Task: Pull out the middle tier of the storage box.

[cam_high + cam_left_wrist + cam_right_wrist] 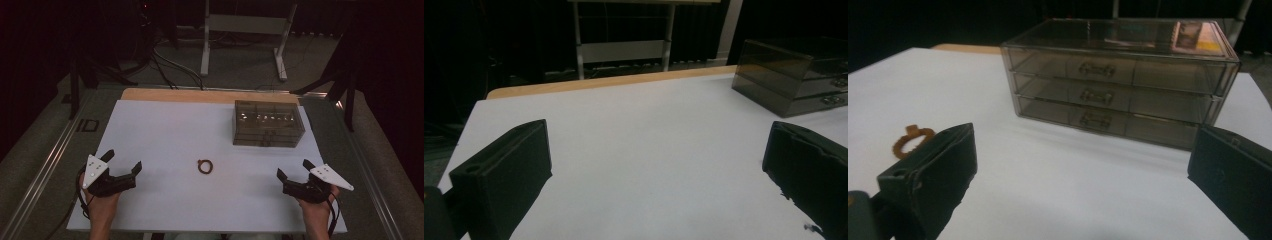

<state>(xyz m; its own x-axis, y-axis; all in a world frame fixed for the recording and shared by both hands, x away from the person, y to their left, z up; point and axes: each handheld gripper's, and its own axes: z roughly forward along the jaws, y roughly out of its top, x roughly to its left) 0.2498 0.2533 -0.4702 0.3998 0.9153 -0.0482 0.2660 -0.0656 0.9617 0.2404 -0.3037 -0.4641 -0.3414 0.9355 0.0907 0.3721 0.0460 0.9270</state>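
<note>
A small brown ring-shaped piece (pixel 205 166) lies flat on the white table (pixel 165 130), between the two hands; in the right gripper view the same ring (pixel 912 139) shows just past the left jaw. A smoky clear box of three drawers (pixel 268 123) stands at the back right, all drawers closed, handles facing me (pixel 1120 80); its corner (pixel 794 75) appears at the right in the left gripper view. My left gripper (pixel 122 161) rests at the front left, open and empty. At the front right my right gripper (pixel 295 169) is open too, nothing between its jaws.
A strip of bare wood (pixel 200 95) runs along the table's far edge. Beyond it stand white stand legs (pixel 242 35) and floor cables (pixel 170 65). Metal rails (pixel 40 175) flank the table on both sides.
</note>
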